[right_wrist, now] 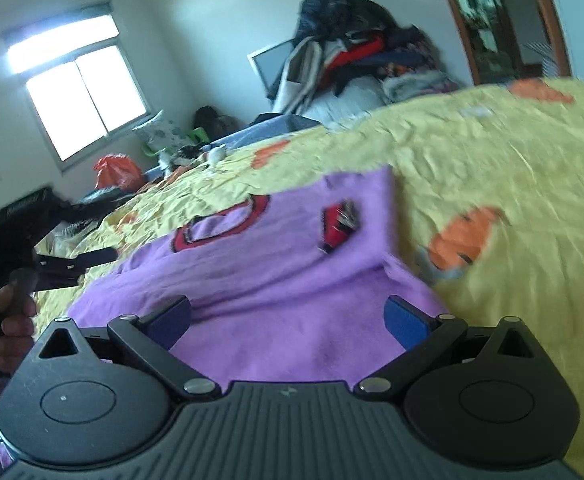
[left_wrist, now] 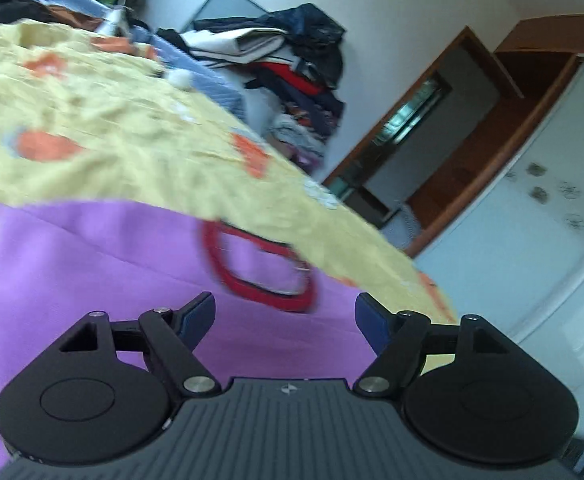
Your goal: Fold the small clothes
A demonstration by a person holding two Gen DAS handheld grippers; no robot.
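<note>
Two hand-held grippers hover over a purple child's top (right_wrist: 276, 264) spread flat on a bed with a yellow bedspread (right_wrist: 511, 168) printed with orange shapes. The left hand-held gripper (left_wrist: 285, 316) has its jaws spread wide with nothing between them; purple fabric and the top's red-trimmed neckline (left_wrist: 258, 268) show in the gap. The right hand-held gripper (right_wrist: 288, 318) is likewise wide open and empty, poised above the garment's near part, whose right edge lies bunched just beside the blue pad (right_wrist: 407, 322). A red chest patch (right_wrist: 337, 226) sits right of the neckline. In the right wrist view the person's left hand (right_wrist: 6, 322) grips the other tool's handle at the frame's left edge. A heap of clothes (right_wrist: 355, 48) is piled against the far wall, near a bright window (right_wrist: 84, 96).
</note>
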